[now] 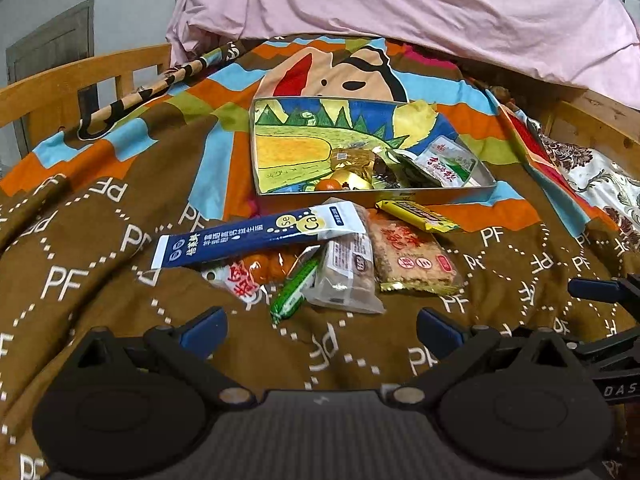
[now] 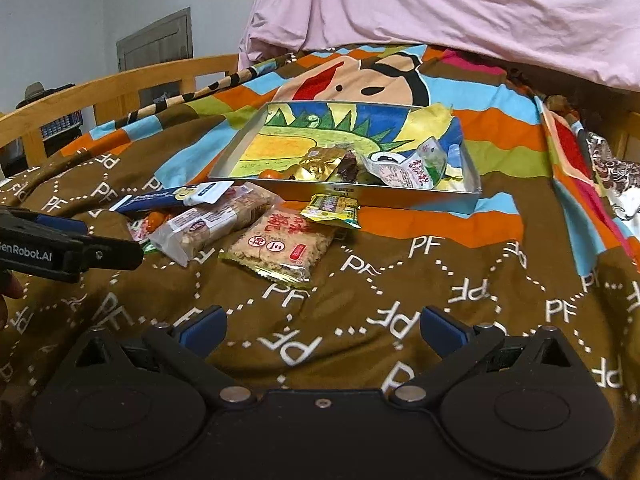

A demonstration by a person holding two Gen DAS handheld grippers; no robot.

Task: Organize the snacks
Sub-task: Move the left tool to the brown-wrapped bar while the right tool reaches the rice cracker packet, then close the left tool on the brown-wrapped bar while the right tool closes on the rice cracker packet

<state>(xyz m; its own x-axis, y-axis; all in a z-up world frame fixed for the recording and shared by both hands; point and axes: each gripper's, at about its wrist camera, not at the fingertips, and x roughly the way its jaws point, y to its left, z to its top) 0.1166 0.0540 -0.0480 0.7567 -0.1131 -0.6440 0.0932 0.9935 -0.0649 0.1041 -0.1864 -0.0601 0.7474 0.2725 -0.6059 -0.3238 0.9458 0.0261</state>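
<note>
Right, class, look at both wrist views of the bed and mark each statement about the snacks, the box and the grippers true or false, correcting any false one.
1. The left gripper holds a packet. False: it is open and empty.
2. The long blue packet lies across other snacks on the blanket. True.
3. The shallow box has no snacks in it. False: several wrappers sit at its near end.
4. The right gripper is open. True.
5. The yellow packet lies inside the box. False: it is on the blanket before it.
</note>
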